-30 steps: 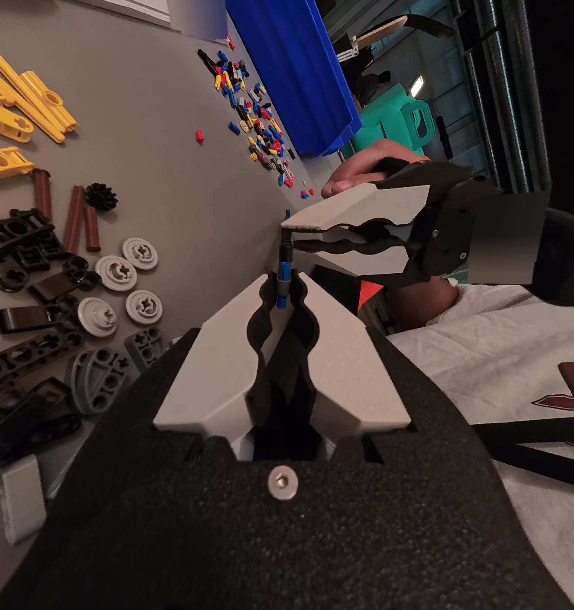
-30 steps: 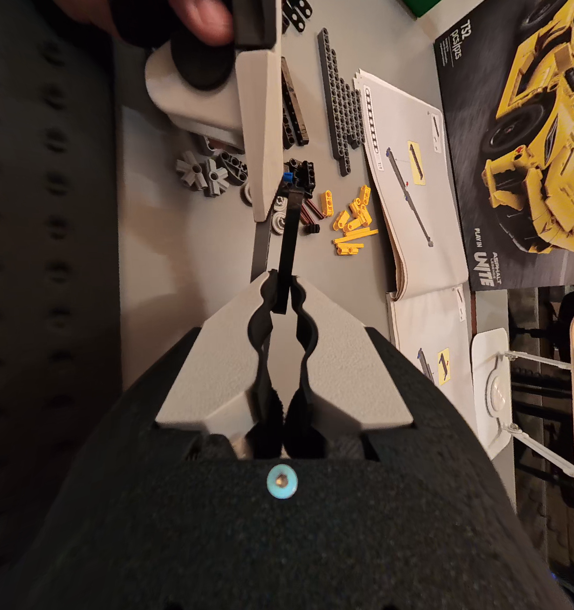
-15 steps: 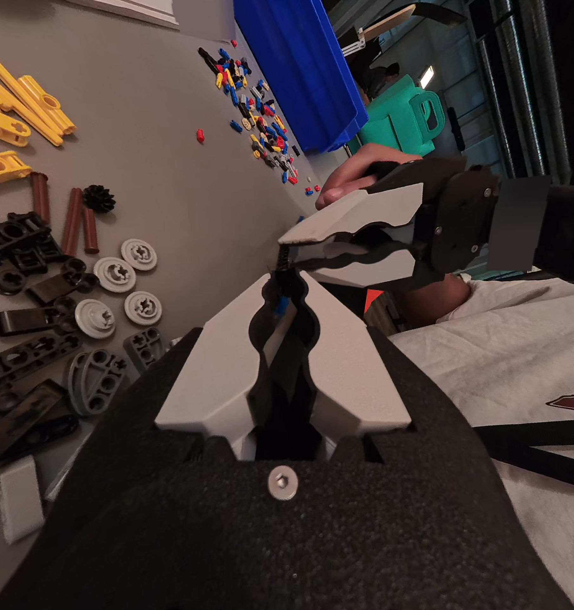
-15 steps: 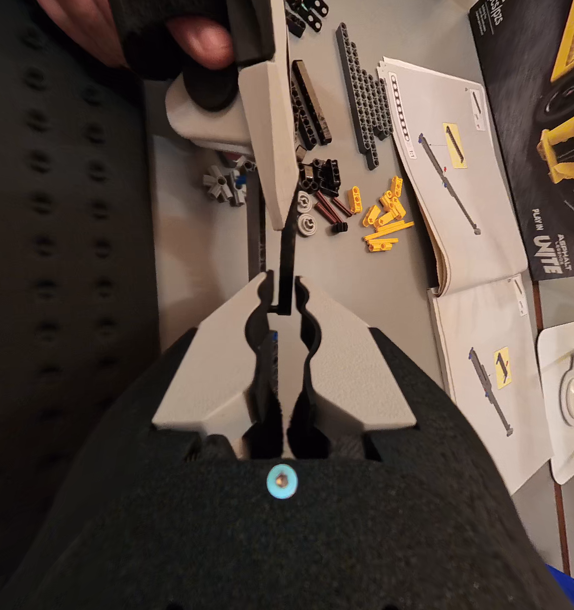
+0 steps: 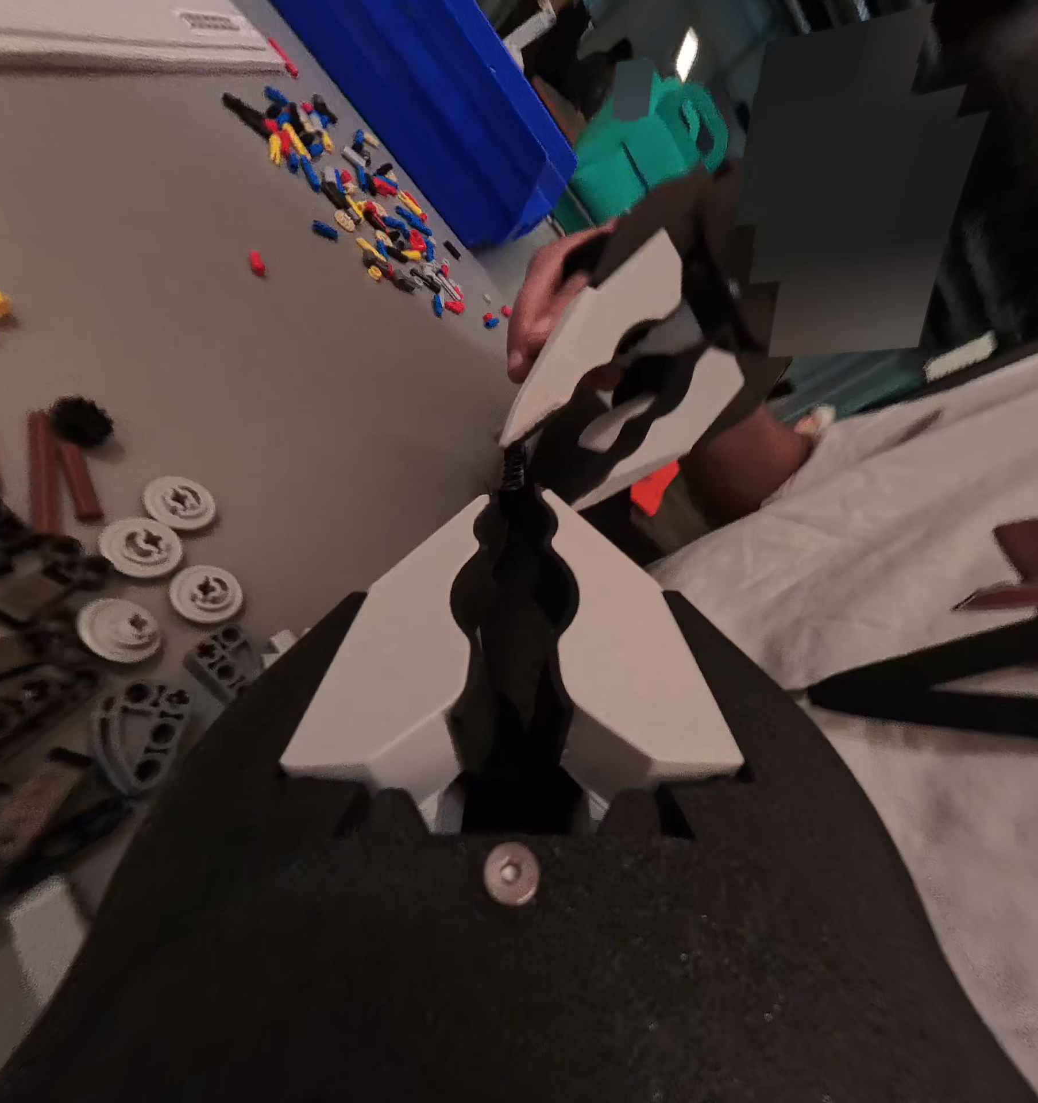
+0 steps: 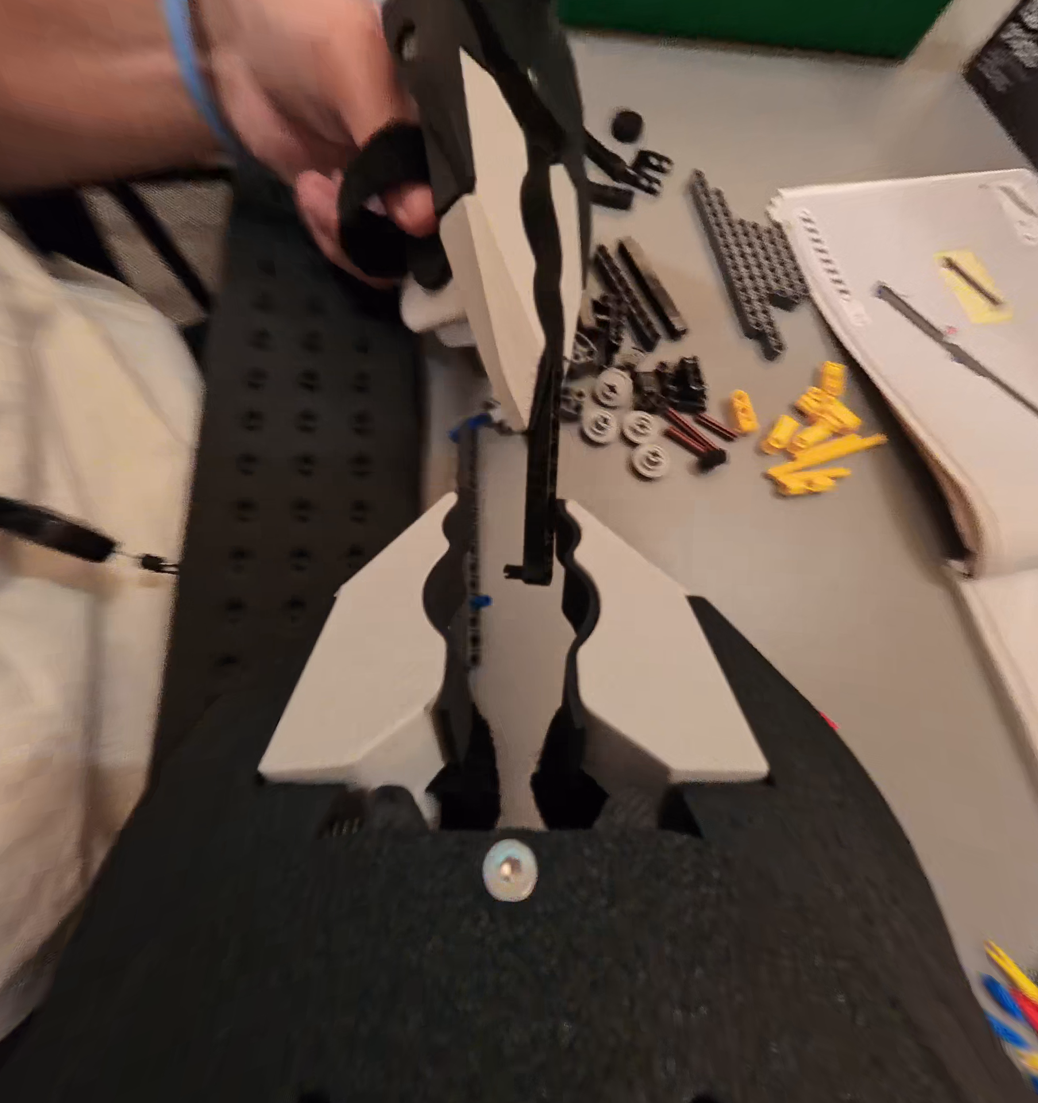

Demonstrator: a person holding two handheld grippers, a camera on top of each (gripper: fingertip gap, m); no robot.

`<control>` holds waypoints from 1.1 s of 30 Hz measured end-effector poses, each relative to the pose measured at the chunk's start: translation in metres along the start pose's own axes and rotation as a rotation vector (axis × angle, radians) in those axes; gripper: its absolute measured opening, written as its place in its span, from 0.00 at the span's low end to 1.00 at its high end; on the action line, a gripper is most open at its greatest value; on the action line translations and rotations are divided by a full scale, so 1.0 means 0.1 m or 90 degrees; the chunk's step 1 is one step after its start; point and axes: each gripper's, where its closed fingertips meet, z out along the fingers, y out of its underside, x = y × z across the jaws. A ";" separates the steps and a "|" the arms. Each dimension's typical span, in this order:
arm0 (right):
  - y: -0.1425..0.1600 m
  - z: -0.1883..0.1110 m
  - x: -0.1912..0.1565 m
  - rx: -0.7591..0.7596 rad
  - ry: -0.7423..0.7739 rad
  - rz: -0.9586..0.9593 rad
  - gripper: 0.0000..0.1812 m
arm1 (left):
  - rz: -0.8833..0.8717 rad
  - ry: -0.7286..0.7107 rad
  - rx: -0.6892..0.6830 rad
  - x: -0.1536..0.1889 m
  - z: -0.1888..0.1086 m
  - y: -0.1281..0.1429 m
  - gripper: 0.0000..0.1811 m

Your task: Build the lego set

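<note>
My left gripper (image 5: pixel 513 504) is shut on the end of a long black Lego beam (image 5: pixel 515 471). In the right wrist view the left gripper (image 6: pixel 540 412) comes in from the top, and the beam (image 6: pixel 539 495) hangs from it toward the camera. My right gripper (image 6: pixel 507 507) is open, and the beam's free end lies between its fingers, close to the right finger (image 6: pixel 618 644). In the left wrist view the right gripper (image 5: pixel 540 474) is just beyond my left tips. A dark grey beam with blue pins (image 6: pixel 471 537) lies on the table below.
On the grey table are grey pulley wheels (image 5: pixel 140 546), brown axles (image 5: pixel 42 471), yellow pieces (image 6: pixel 815 441), black beams (image 6: pixel 641 298), a pile of small coloured pins (image 5: pixel 373 197), an open instruction booklet (image 6: pixel 922 298) and a blue bin (image 5: pixel 445 107). A person's white shirt (image 5: pixel 862 567) is near the table's edge.
My right gripper has opened and let go of the black beam. My left gripper, which first pinched a blue and grey pin, now grips the beam's end. Both views have swung.
</note>
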 end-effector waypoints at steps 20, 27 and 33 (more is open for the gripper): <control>-0.20 0.08 -0.18 -0.034 -0.133 -0.017 0.04 | 0.356 -0.044 -0.120 0.19 -0.07 0.15 0.03; 0.05 0.18 -0.13 -0.129 -0.160 0.039 0.04 | 0.319 -0.160 -0.283 -0.29 -0.34 0.48 0.12; 0.16 0.42 -0.07 -0.228 -0.235 0.067 0.03 | 0.332 -0.177 -0.389 -0.46 -0.25 0.68 0.12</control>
